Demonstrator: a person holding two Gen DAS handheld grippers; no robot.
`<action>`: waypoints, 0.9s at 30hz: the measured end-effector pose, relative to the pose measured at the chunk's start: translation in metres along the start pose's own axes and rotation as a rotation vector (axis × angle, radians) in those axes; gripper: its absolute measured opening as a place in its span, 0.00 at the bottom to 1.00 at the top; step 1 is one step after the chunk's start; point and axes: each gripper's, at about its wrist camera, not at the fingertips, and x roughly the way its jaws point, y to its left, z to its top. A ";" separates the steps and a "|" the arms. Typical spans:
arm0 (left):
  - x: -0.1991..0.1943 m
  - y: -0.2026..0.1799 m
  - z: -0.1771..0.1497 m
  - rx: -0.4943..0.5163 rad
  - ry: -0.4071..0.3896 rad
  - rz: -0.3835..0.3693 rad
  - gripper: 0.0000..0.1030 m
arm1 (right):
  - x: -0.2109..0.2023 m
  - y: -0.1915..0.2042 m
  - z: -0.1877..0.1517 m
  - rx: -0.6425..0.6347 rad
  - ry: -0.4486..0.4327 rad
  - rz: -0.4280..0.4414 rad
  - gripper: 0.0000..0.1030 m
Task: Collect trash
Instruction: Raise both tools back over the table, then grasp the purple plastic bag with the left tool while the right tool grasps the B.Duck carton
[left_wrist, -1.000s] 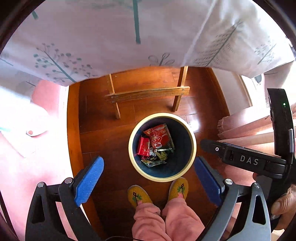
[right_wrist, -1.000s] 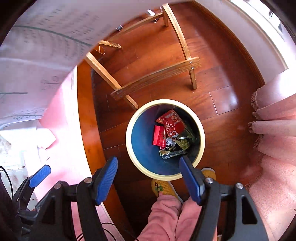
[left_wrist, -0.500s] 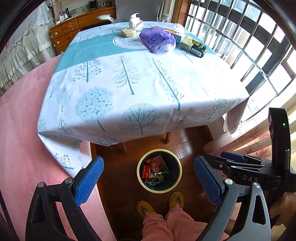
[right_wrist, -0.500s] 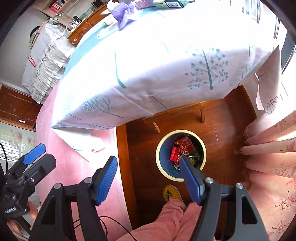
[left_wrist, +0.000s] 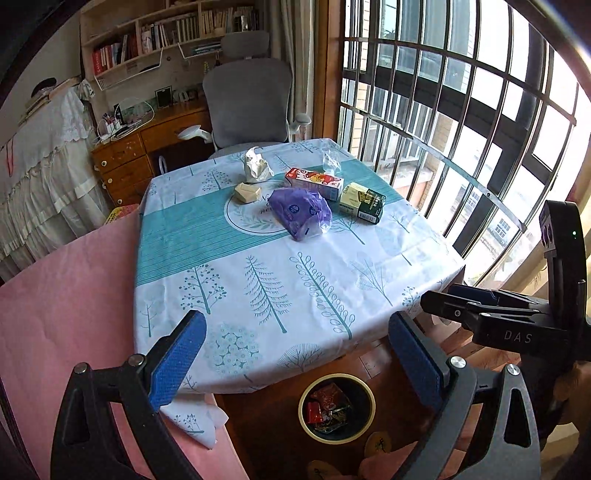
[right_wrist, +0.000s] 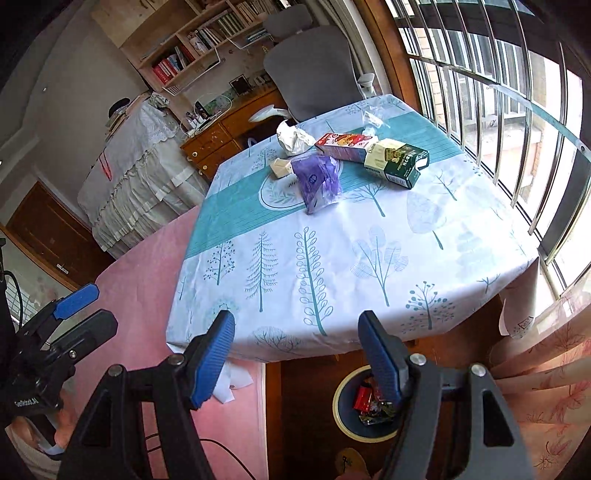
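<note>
Trash lies in a cluster at the far middle of the table (left_wrist: 280, 280), which is draped in a white and teal tree-print cloth: a crumpled purple plastic bag (left_wrist: 300, 213), a crumpled white tissue (left_wrist: 256, 165), a small cream box (left_wrist: 247, 192), a red and white carton (left_wrist: 314, 182), a green and cream carton (left_wrist: 362, 203) and a clear plastic wrapper (left_wrist: 331, 161).

The left wrist view shows the whole round mouth of the waste bin (left_wrist: 337, 408) on the wooden floor just below the table's near edge, with red wrappers (left_wrist: 327, 404) inside; in the right wrist view one blue fingertip covers part of that bin (right_wrist: 364, 404). The left view also takes in yellow slippers (left_wrist: 376, 441) beside the bin and the body of the right gripper marked DAS at its right edge. The right view alone shows a dark wooden door (right_wrist: 48, 236) at the left and the pink curtain (right_wrist: 546, 369) by the barred window.

The left gripper (left_wrist: 295, 350) has its blue pads spread wide and holds nothing, hovering short of the table's near edge. The right gripper (right_wrist: 297, 350) is likewise spread, empty and touching nothing, well apart from the trash.
</note>
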 end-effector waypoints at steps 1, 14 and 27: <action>-0.001 0.000 0.008 0.001 -0.009 -0.001 0.95 | -0.001 0.000 0.006 0.000 -0.012 -0.001 0.68; 0.064 -0.008 0.088 -0.025 -0.008 -0.005 0.95 | 0.039 -0.023 0.118 -0.068 -0.042 -0.040 0.68; 0.278 -0.009 0.157 -0.302 0.277 0.058 0.95 | 0.176 -0.089 0.245 -0.211 0.167 -0.003 0.68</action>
